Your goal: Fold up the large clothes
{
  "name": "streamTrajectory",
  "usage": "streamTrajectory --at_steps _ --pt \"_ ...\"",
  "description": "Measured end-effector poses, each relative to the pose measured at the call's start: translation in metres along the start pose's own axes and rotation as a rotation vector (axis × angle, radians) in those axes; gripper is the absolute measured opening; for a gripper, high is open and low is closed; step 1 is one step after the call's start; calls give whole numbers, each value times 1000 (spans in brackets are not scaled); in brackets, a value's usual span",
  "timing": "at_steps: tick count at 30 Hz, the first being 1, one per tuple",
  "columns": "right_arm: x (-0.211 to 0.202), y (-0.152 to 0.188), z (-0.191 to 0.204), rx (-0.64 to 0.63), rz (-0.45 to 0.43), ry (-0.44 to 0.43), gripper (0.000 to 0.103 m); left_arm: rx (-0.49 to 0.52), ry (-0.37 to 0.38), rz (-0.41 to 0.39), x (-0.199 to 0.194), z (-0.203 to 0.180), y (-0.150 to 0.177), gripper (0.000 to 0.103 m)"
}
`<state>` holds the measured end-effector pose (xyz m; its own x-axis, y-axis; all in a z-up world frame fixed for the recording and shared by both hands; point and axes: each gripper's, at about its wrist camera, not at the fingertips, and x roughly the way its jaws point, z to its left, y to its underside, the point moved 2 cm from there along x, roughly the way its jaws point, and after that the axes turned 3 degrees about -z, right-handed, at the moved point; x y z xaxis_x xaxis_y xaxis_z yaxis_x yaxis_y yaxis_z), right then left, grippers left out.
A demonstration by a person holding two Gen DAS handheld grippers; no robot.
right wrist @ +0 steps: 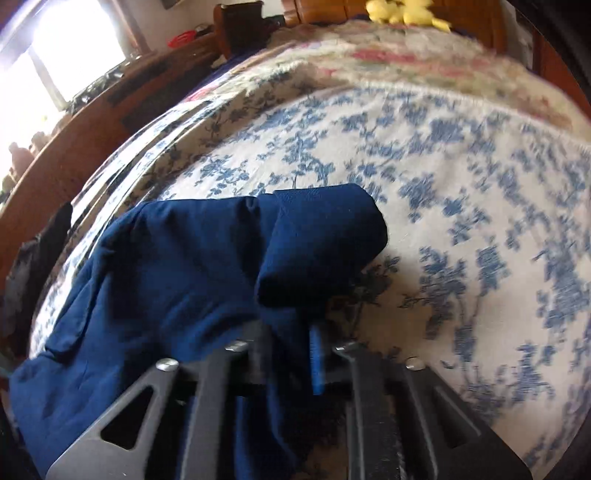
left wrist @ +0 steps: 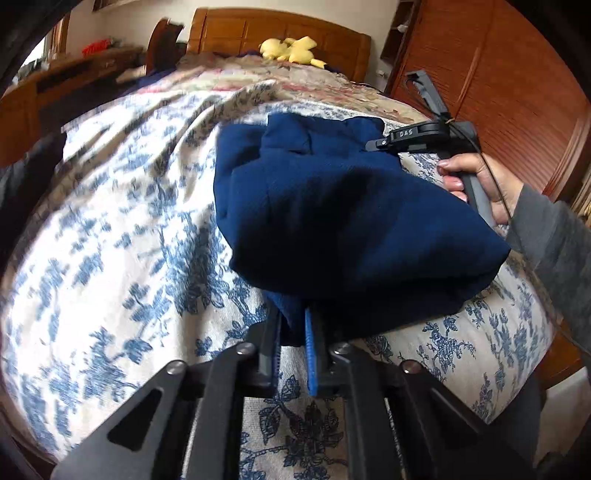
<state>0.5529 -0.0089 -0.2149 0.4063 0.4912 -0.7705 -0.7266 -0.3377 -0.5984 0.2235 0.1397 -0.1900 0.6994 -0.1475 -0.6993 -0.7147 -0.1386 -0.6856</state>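
A dark blue garment (left wrist: 332,206) lies partly folded on the bed's blue-flowered cover (left wrist: 110,240). My left gripper (left wrist: 293,332) is shut on the garment's near edge, and cloth bunches between its blue-padded fingers (left wrist: 312,354). In the right wrist view the same garment (right wrist: 166,266) spreads to the left with a rolled fold at its far end. My right gripper (right wrist: 291,339) is shut on the cloth, which drapes over the jaws and down between the arms. The right tool (left wrist: 424,136) and the hand (left wrist: 476,184) holding it show at the garment's far right side.
A yellow plush toy (left wrist: 291,50) sits by the wooden headboard (left wrist: 280,29). A flowered quilt (right wrist: 406,62) covers the far bed. A wooden wardrobe (left wrist: 498,92) stands right of the bed, a wooden desk (right wrist: 92,122) and bright window (right wrist: 55,51) to the left.
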Motion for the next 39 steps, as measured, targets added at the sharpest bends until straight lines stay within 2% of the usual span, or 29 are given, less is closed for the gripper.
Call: streamTrajectory --at_steps 5,10,17,20,24,27,30,33,39 --pt "-50 -7 18 -39 -109 13 3 30 -21 -58 -23 -8 -10 5" --pt "-95 -6 37 -85 -155 6 2 57 -46 -108 -52 -12 -18 5" --pt "-126 7 71 -123 -193 -10 2 88 -94 -177 -92 8 -25 4" --pt "-133 5 103 -160 -226 -2 2 78 -114 -221 -109 25 -25 4" --pt "-136 -10 153 -220 -244 -12 2 48 -156 -284 -141 70 -26 4" --pt "-130 -31 208 -279 -256 -32 2 23 -203 -323 -168 113 -30 4" --pt "-121 -52 260 -330 -273 -49 2 -2 -271 -356 -197 164 -36 4" --pt "-106 -79 331 -392 -299 -79 2 -23 -354 -380 -226 215 -37 4" --pt "-62 -111 450 -470 -317 -147 2 -93 -535 -393 -276 316 -29 4"
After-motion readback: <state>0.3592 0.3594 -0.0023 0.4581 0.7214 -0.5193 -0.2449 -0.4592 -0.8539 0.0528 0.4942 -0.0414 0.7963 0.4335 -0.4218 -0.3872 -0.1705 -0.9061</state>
